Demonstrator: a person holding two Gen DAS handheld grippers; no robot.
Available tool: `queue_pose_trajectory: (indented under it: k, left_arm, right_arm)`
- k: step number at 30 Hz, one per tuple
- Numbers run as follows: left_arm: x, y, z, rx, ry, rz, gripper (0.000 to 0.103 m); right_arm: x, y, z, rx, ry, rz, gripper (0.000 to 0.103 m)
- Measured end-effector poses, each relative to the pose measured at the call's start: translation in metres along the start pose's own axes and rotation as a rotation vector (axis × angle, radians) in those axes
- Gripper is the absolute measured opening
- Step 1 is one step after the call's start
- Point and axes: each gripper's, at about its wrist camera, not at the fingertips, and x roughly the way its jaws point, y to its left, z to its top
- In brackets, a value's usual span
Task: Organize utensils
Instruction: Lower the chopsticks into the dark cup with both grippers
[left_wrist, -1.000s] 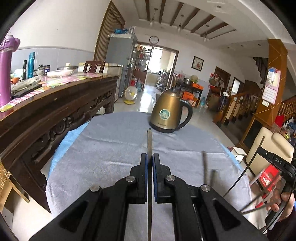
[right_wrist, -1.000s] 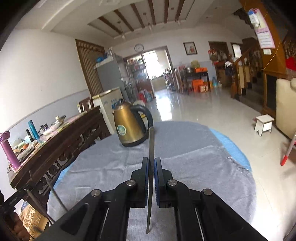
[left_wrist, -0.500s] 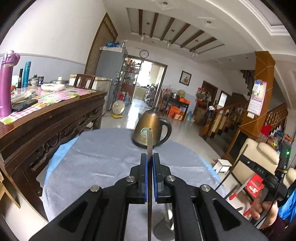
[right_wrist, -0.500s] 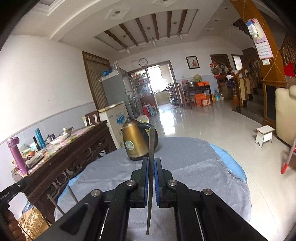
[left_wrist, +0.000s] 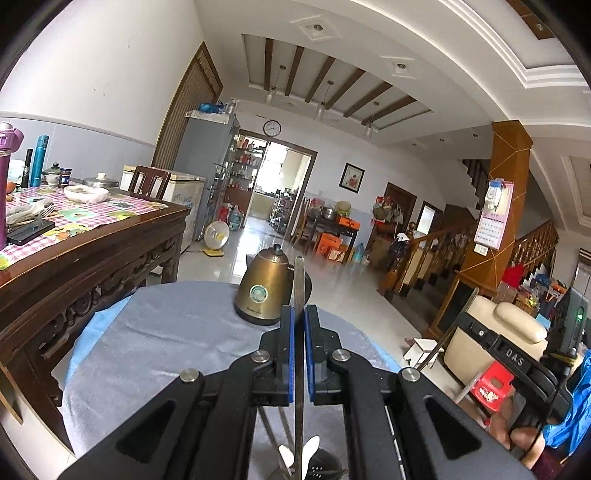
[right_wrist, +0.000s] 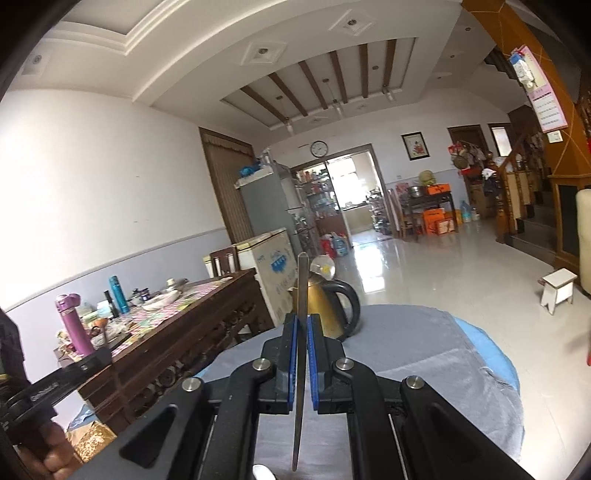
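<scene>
The left gripper (left_wrist: 299, 319) has its jaws pinching an upright metal utensil (left_wrist: 298, 280); the right gripper (right_wrist: 302, 326) pinches another (right_wrist: 301, 284). Beyond them a kettle (left_wrist: 263, 291) stands on the grey-clothed counter (left_wrist: 166, 332).

Gold electric kettle (left_wrist: 263, 291) on grey cloth (left_wrist: 166, 339); carved wooden table (left_wrist: 85, 254) alongside, purple bottle (right_wrist: 74, 325), wall clock (left_wrist: 272, 128) beyond.
</scene>
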Motion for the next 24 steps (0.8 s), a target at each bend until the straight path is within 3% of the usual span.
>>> queue_pose_trajectory:
  k: [13,24]
  left_arm:
    - [0.022,-0.009,-0.017,-0.005,-0.062,0.068,0.005]
    - [0.042,-0.006,-0.041,-0.025,-0.025,0.106,0.005]
  right_arm:
    - [0.008,0.015,-0.02,-0.015,0.056,0.065,0.006]
    - [0.018,0.018,-0.041,-0.029,0.104,0.066,0.006]
